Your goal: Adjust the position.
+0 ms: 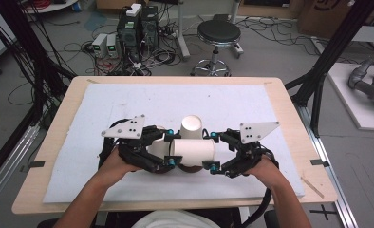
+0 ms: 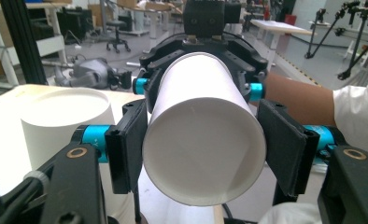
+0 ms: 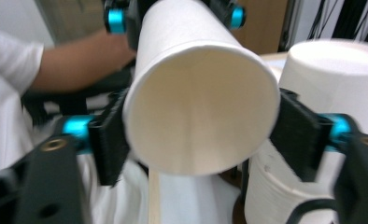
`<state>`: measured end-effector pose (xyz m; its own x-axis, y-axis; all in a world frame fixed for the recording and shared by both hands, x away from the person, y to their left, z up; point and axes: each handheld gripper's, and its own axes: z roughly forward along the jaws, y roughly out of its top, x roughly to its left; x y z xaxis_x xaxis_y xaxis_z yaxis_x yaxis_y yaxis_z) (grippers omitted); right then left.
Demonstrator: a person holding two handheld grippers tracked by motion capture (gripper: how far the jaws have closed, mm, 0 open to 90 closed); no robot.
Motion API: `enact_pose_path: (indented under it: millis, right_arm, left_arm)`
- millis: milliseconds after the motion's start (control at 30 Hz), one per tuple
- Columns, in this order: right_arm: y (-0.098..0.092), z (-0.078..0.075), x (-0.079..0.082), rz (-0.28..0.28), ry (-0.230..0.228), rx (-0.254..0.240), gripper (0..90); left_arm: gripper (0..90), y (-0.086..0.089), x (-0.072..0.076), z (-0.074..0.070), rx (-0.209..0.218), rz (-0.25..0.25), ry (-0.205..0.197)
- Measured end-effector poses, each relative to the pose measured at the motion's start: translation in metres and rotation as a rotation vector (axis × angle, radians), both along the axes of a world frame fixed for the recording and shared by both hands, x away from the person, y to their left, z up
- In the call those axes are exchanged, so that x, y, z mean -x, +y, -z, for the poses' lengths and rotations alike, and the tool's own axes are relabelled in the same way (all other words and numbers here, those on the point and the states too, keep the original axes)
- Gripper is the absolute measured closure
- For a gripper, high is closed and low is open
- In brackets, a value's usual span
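Covering wooden table [image 1: 292, 137]: white mat [image 1: 128, 102]

a white paper cup [image 3: 198, 107] lies sideways, its open mouth facing the camera, clamped between the right gripper [image 3: 196, 135]'s black pads. right of that cup stands an upturned white paper cup [image 3: 334, 77].

The high view looks forward and down on the whole table [image 1: 289, 118] from the near side, while both gripper views sit close and face each other along the lying cup [image 2: 205, 135], left looking right, right looking left.
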<state>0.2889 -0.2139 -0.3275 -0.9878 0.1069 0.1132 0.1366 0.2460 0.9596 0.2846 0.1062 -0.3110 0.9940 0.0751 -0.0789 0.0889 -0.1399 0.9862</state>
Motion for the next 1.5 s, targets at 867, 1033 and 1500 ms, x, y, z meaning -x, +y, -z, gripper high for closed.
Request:
enact_pose_path:
  millis: [867,1033,1500]
  right_arm:
    - [-0.004,-0.010,0.001,-0.036,-0.020,0.017,36.8]
    - [-0.005,-0.011,0.003,-0.021,-0.033,-0.009,28.8]
    - [-0.004,-0.010,0.002,-0.010,-0.031,-0.053,31.1]
  left_arm:
    - [35.5,-0.010,0.002,0.007,-0.068,0.028,0.006]
    - [36.1,-0.011,0.002,0.007,-0.055,0.025,0.008]
    - [36.1,-0.009,0.002,0.006,-0.035,0.018,0.005]
